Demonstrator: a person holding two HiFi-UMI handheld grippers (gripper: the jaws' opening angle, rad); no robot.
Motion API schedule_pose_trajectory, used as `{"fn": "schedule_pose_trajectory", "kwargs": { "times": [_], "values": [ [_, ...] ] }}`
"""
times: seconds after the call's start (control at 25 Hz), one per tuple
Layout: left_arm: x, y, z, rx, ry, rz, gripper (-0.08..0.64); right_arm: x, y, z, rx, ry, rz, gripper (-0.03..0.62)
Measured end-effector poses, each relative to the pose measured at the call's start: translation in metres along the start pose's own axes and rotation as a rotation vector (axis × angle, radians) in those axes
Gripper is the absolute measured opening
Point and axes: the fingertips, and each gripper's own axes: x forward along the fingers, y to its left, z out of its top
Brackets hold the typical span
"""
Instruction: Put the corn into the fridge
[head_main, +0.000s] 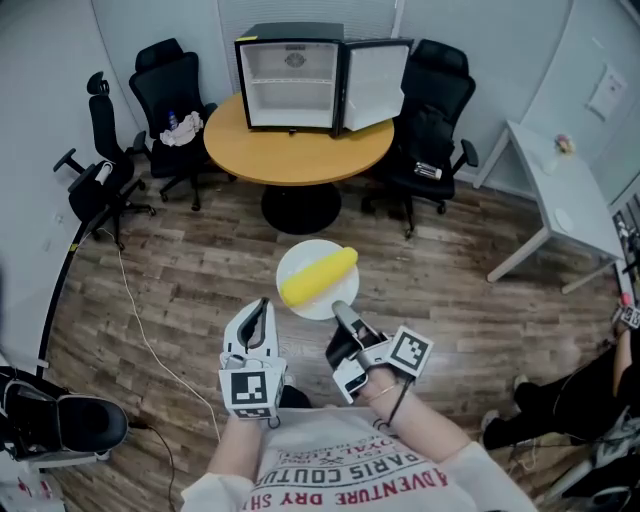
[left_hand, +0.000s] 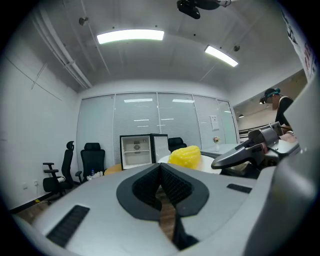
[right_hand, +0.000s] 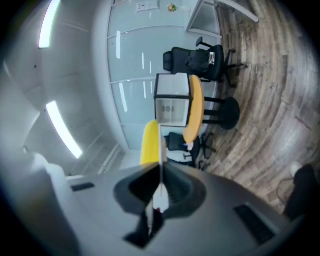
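1. The right gripper (head_main: 340, 308) pinches the near rim of the round white plate (head_main: 292, 258), its jaws nearly together on the thin edge, so the plate rides level like a tray.
2. The yellow corn cob (head_main: 318, 278) lies across that plate, untouched by either gripper and well short of the fridge.
3. The left gripper (head_main: 263, 305) is pressed together on nothing, just beside the plate.
4. The small black fridge (head_main: 290, 85) stands on the round wooden table (head_main: 300, 150) with its door open. Its shelves look bare, though it is small from here.
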Motion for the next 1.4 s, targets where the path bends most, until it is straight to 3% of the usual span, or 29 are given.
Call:
{"fn": "schedule_pose_trajectory", "kwargs": {
  "times": [0.8, 1.16, 1.4],
  "values": [
    [0.115, 0.124, 0.01, 0.008, -0.051, -0.164, 0.029, 0.143, 0.0, 0.019, -0.003, -0.17, -0.012, 0.039],
    [0.146, 0.16, -0.001, -0.025, -0.034, -0.171, 0.029, 0.188, -0.009, 0.022, 0.023, -0.18, -0.04, 0.038],
    [0.177, 0.165, -0.01, -0.032, -0.015, -0.135, 0.029, 0.216, -0.023, 0.046, 0.038, -0.149, -0.046, 0.04]
  ]
}}
